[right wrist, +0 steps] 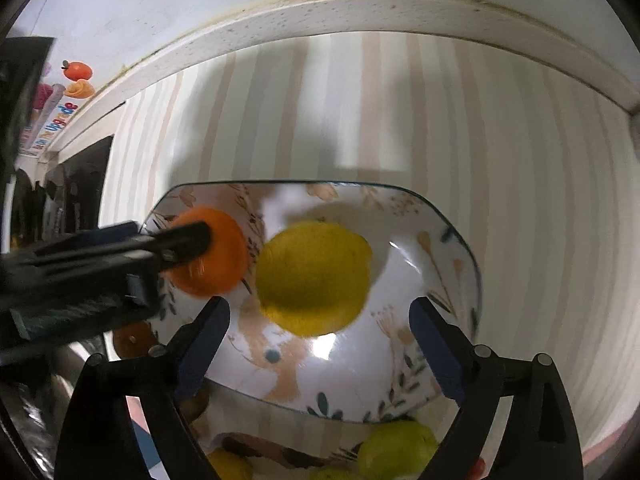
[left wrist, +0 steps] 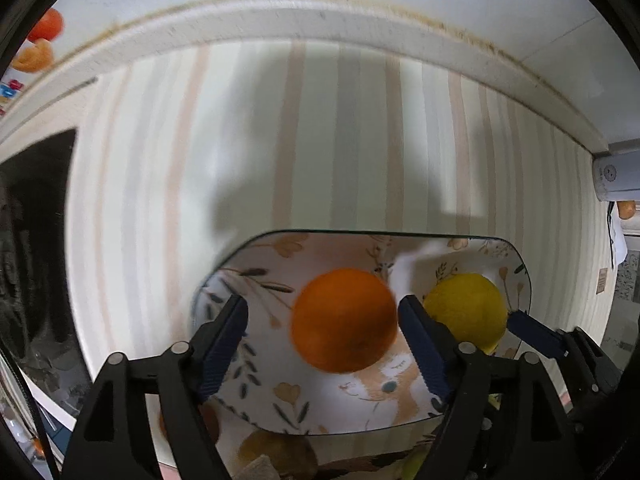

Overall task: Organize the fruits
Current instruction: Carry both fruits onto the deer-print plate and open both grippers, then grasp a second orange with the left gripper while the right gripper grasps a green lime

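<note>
Left wrist view: the orange (left wrist: 344, 320) lies in the patterned dish (left wrist: 524, 276), between the wide-spread jaws of the left gripper (left wrist: 322, 340), whose pads stand clear of it on the left and just beside it on the right, so nothing is held. Just beside it in the same dish sits the lemon (left wrist: 464, 308). From the right wrist view, the lemon (right wrist: 314, 278) lies ahead of the right gripper (right wrist: 320, 344), whose jaws are likewise spread wide and empty, the fruit lying beyond the fingertips. The left gripper (right wrist: 132, 246) crosses that view in front of the orange (right wrist: 216, 258). The dish (right wrist: 460, 240) rests on a striped cloth (right wrist: 520, 200) that runs to a white ledge (right wrist: 360, 12). More fruit, a green one (right wrist: 396, 450) among them, shows dimly below the near rim of the dish. The step in hand appears to be the release of both fruits into the dish. The next move would call for lifting each gripper straight up, without nudging the round fruit, then reaching for the remaining pieces near the rim.
</note>
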### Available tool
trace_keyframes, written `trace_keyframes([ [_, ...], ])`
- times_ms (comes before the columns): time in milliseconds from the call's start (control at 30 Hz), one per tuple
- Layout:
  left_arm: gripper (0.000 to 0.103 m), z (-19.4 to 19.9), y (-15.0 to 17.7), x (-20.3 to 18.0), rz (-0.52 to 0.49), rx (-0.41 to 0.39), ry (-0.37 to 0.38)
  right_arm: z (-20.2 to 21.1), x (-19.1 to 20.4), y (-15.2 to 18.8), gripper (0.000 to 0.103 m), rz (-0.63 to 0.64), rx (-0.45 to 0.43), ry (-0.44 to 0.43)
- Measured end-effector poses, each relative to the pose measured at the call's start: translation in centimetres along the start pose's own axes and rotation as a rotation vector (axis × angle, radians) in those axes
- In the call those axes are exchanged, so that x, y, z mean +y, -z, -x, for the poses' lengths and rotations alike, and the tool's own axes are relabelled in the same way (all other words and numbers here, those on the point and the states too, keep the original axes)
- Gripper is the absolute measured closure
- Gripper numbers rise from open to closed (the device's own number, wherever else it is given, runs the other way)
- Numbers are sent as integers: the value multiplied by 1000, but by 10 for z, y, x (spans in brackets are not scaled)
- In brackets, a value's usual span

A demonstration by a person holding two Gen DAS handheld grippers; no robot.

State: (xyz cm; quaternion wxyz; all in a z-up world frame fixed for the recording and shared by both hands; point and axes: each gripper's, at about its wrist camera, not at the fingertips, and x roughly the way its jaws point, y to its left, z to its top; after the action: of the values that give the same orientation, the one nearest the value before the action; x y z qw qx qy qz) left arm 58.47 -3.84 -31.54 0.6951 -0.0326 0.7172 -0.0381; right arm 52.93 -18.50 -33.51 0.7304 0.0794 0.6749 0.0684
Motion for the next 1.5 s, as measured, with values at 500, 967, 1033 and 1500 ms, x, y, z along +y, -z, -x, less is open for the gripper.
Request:
trace_keyframes([
  [500,14,67,97,18,9,-196,-89,59,4,87,9,-1,-91,93],
  [967,14,123,190,14,-21,-362,-89,137,35,169,9,14,-239,92],
  [1033,14,132,201,12,-26,-383,-84,148,38,178,9,15,-258,88],
  [1500,14,170,259,29,13,-448,-20,190,56,241,9,24,-328,45],
])
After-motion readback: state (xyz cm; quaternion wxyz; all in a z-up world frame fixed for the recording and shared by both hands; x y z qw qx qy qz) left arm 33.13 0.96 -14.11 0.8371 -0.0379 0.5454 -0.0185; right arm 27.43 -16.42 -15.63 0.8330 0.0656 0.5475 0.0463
